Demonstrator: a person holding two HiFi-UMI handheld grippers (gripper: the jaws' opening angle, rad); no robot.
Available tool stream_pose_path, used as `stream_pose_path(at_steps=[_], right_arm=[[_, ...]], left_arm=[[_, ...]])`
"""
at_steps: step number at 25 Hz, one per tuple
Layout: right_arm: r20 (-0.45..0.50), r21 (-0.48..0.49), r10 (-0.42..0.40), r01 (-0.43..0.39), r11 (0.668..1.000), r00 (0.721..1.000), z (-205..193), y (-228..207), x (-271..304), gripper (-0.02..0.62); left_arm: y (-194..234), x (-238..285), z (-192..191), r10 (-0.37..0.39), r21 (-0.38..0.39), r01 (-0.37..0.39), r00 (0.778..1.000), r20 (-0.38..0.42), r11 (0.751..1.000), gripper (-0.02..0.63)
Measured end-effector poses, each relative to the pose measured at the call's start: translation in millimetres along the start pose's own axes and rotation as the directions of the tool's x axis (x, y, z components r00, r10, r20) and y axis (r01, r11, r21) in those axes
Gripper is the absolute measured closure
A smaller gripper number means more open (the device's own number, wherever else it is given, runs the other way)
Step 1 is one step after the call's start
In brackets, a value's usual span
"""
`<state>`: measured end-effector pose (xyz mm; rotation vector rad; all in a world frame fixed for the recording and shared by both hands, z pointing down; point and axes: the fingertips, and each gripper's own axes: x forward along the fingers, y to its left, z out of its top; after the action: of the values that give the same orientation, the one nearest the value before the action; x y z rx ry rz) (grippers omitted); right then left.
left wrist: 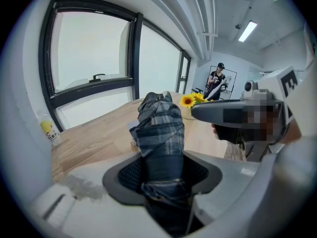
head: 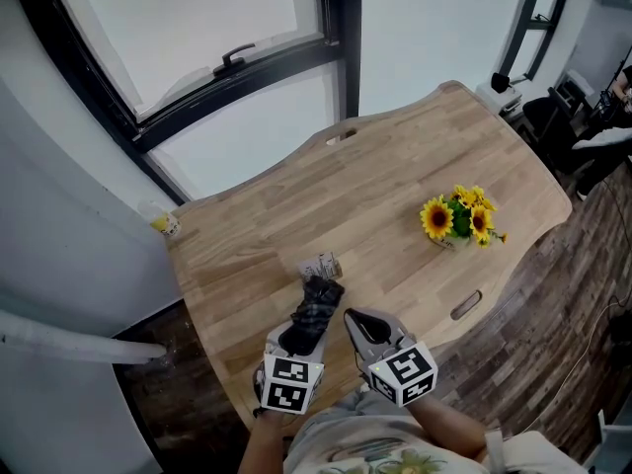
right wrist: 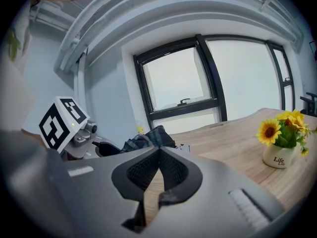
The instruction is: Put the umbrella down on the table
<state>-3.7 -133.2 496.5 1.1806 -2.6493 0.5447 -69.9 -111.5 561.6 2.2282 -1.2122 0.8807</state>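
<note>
Left gripper: jaws are clamped on a folded plaid umbrella, gripped at its near end. The rest sticks out ahead of the jaws, angled down toward the wooden table. A pale tag is seen at the umbrella's far end, ahead of the gripper. It appears to lie on the tabletop, though contact cannot be confirmed from the head view.

Right gripper: jaws are pressed together at the tips, with nothing held between them. It is held just to the right of the left gripper, with the umbrella off to its left.

A pot of sunflowers is noted well ahead and to the right of both grippers.
</note>
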Motion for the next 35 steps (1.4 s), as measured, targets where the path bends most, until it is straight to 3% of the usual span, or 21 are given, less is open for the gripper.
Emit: stream_pose_path(at_steps=[35], right_arm=[[-0.05,0.025,0.008,-0.006,1.0,0.999,-16.3,2.9,14.8,0.595]], left_arm=[[8.0,32.3,-37.6,-0.025,-0.029,0.022,0.994,-0.103,0.999,0.393]])
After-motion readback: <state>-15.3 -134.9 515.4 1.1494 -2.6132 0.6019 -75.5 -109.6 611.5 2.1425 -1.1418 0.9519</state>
